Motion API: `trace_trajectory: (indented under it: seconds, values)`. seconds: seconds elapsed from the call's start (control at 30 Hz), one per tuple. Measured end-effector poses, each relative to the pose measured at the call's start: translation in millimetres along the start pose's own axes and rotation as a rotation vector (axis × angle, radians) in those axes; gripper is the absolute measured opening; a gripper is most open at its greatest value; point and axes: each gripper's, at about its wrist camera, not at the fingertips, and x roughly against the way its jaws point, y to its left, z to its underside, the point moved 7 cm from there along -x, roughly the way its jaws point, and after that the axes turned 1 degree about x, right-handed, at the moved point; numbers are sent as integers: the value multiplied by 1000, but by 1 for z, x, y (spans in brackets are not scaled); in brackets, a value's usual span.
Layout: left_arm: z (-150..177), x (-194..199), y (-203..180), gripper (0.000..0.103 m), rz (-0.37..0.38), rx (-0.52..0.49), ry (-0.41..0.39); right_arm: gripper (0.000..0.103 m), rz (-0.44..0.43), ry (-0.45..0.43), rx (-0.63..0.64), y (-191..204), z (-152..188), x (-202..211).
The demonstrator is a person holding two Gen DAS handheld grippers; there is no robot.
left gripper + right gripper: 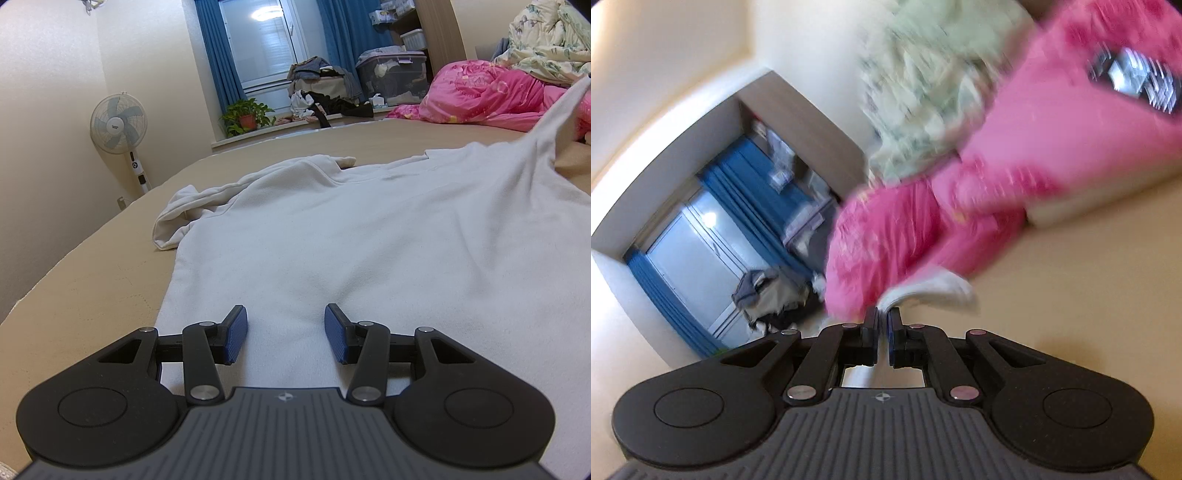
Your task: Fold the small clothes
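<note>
The left gripper has its blue pads standing apart, with nothing between them but the flat white garment beneath; whether the tips rest on the cloth cannot be told. That garment lies spread over the tan bed, one sleeve bunched at its far left edge, and its right side is drawn up into a taut peak toward the upper right corner of the left wrist view. The right gripper has its jaws together, pinched on a fold of the same white cloth, which sticks out past the tips to the right (this view is tilted and heavily blurred). Just beyond those tips lies a pink quilt, with a pale flowered quilt behind it. Farther off, the left wrist view shows a standing fan by the wall, blue curtains around a window, a potted plant on the sill and a heap of clothes beside a clear storage bin.
</note>
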Motion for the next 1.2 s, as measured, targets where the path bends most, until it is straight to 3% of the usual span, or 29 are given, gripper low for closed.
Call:
trace_trajectory:
  seconds: [0.13,0.2,0.3,0.43,0.5,0.6,0.67,0.77,0.83,0.9,1.0,1.2]
  values:
    - [0,0,0,53,0,0,0,4,295,148,-117,-78,40,-16]
    - [0,0,0,53,0,0,0,4,426,249,-112,-113,62,-19]
    - [0,0,0,53,1,0,0,4,472,268,-96,-132,68,-15]
    - [0,0,0,53,1,0,1,3,465,109,-60,-117,35,-2]
    - [0,0,1,53,4,2,2,3,546,68,-60,-127,29,8]
    - [0,-1,3,53,6,4,2,5,597,209,-127,-158,56,2]
    - [0,-1,4,53,7,6,2,5,593,224,-39,-153,59,0]
    - [1,-1,4,53,10,8,1,35,625,193,44,-132,50,6]
    - [1,-1,5,53,13,12,3,37,664,178,59,-121,48,18]
    - [0,-1,5,53,16,14,4,37,648,189,62,-102,52,26]
    - [-1,-1,6,53,21,18,10,37,557,218,95,-46,61,39]
    - [-5,-1,6,53,17,7,30,37,203,391,237,81,109,104]
